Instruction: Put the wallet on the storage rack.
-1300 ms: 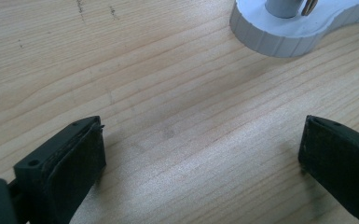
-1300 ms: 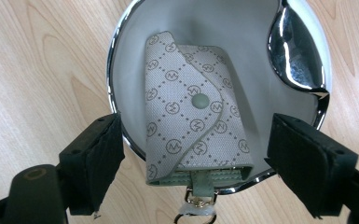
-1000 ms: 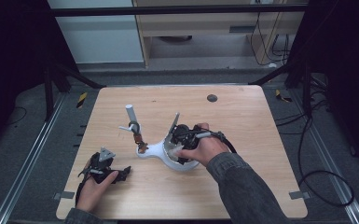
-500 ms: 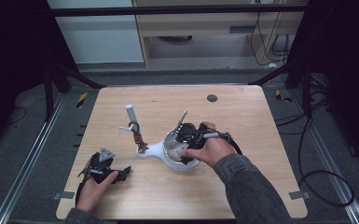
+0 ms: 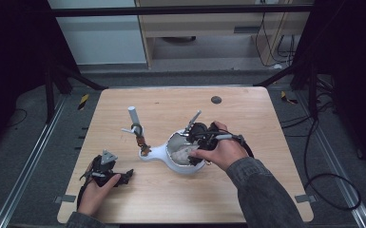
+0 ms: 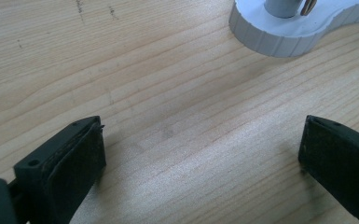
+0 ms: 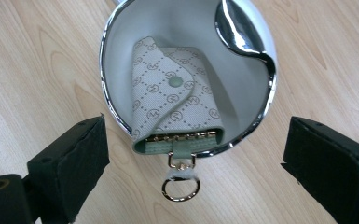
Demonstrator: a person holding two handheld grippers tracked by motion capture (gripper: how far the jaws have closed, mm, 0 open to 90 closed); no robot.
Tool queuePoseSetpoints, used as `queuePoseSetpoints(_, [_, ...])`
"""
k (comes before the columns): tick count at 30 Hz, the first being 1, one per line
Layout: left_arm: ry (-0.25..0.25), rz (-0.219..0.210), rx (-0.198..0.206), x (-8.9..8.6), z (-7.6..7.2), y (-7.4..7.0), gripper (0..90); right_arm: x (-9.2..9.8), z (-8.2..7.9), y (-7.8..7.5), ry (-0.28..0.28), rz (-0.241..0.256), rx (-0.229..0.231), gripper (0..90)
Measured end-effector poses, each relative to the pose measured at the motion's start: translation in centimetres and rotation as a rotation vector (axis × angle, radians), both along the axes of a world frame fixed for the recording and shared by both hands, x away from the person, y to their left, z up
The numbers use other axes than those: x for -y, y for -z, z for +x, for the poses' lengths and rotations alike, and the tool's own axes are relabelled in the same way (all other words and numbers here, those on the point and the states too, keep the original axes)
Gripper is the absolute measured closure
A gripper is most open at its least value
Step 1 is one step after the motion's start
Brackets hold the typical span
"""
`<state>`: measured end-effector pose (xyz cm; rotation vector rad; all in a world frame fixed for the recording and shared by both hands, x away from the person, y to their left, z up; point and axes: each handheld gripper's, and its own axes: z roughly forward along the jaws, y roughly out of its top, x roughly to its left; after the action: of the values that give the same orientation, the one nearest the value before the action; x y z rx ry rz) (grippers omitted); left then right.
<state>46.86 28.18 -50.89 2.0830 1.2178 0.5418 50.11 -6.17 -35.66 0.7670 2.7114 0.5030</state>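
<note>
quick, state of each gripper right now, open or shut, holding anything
Left gripper: open, holding nothing, over bare table.
Right gripper: open, holding nothing, above the key pouch in the dish.

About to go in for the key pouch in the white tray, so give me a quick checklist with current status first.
1. Right gripper open: ok, jaws stand wide apart with nothing between them.
2. Right gripper lined up: ok, key pouch sits centred ahead of its jaws.
3. Pouch reachable: ok, it lies in the tray, its ring hanging over the chrome rim onto the table.
4. Pouch flap snapped shut: ok.
5. Left gripper out of the way: ok, open over bare wood, apart from the tray's base.
6. Tray steady enough for a pull: cannot tell.
</note>
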Motion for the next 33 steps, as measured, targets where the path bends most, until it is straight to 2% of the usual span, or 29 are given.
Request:
queuePoseSetpoints(11, [-0.003, -0.003, 0.0, 0.0, 0.0, 0.0, 0.0, 2.4, -0.1, -0.7, 0.034, 0.064, 0.031, 6.4])
queuePoseSetpoints(20, [-0.001, -0.001, -0.002, 0.0, 0.0, 0.0, 0.0, 4.1, -0.4, -0.9, 0.061, 0.089, 0.053, 6.3])
queuePoseSetpoints(26, [-0.001, 0.0, -0.002, 0.0, 0.0, 0.0, 0.0, 5.5, -0.3, -1.0, 0.092, 0.124, 0.096, 5.6])
queuePoseSetpoints(29, [-0.002, 0.0, -0.001, 0.0, 0.0, 0.0, 0.0, 6.2, -0.3, -1.1, 0.115, 0.151, 0.105, 5.6])
queuePoseSetpoints(33, [-0.002, 0.0, -0.001, 0.0, 0.0, 0.0, 0.0, 7.2, -0.3, -1.1, 0.143, 0.187, 0.141, 5.4])
